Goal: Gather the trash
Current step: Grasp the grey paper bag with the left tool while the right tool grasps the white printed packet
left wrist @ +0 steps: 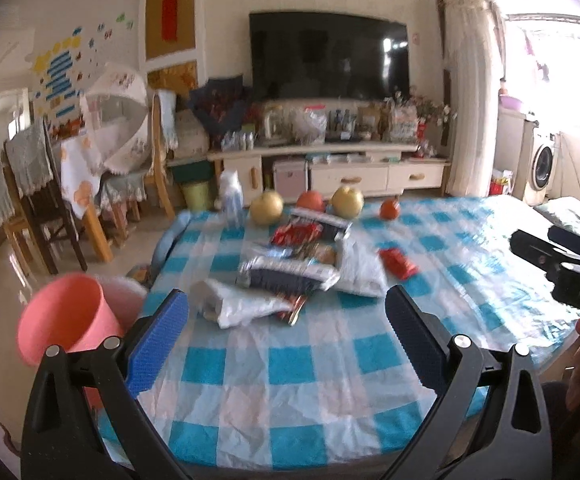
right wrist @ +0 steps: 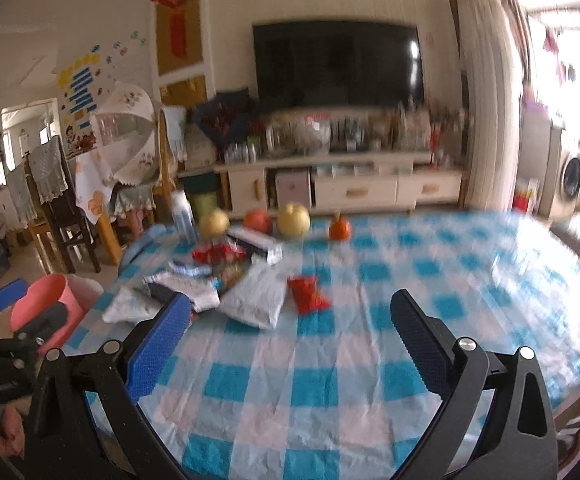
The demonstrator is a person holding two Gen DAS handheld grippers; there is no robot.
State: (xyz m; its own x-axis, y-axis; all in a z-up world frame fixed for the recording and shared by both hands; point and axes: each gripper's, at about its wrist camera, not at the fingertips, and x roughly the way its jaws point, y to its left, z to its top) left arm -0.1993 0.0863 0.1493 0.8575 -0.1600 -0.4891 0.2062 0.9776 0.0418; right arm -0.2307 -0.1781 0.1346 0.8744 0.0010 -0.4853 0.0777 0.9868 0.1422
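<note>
Left wrist view showed the left gripper (left wrist: 286, 336) hovering above the near part of a table covered in a blue-and-white checked cloth (left wrist: 330, 360), its jaws spread wide with nothing between them. Beyond the fingertips, toward 12 o'clock, lay the trash: a heap of crumpled wrappers (left wrist: 290, 272), white, silver, dark and red, overlapping one another at mid-table. A small red packet (left wrist: 397, 263) lay apart from the heap at about 1 o'clock. Farther back along the far edge stood a row of fruit (left wrist: 310, 202), two yellowish and two orange, with a white bottle (left wrist: 232, 196) at their left end. At 9 o'clock, off the table's left edge, stood a pink bin (left wrist: 66, 316), its mouth tilted toward the camera. At 3 o'clock the right gripper (left wrist: 562, 264) reached into sight, dark and partly cut off.

Right wrist view, somewhat blurred, showed the right gripper (right wrist: 290, 338) likewise held wide apart and empty over the checked cloth (right wrist: 330, 380). The wrapper heap (right wrist: 210, 288) sat at about 11 o'clock, the nearest white piece just beyond the blue left pad. The red packet (right wrist: 308, 294) lay close to 12 o'clock, just past the fingertips and clear of them. The fruit row (right wrist: 278, 222) ran behind. The pink bin (right wrist: 46, 312) stood at 9 o'clock beside the table, with the left gripper (right wrist: 8, 300) in front of it.
</note>
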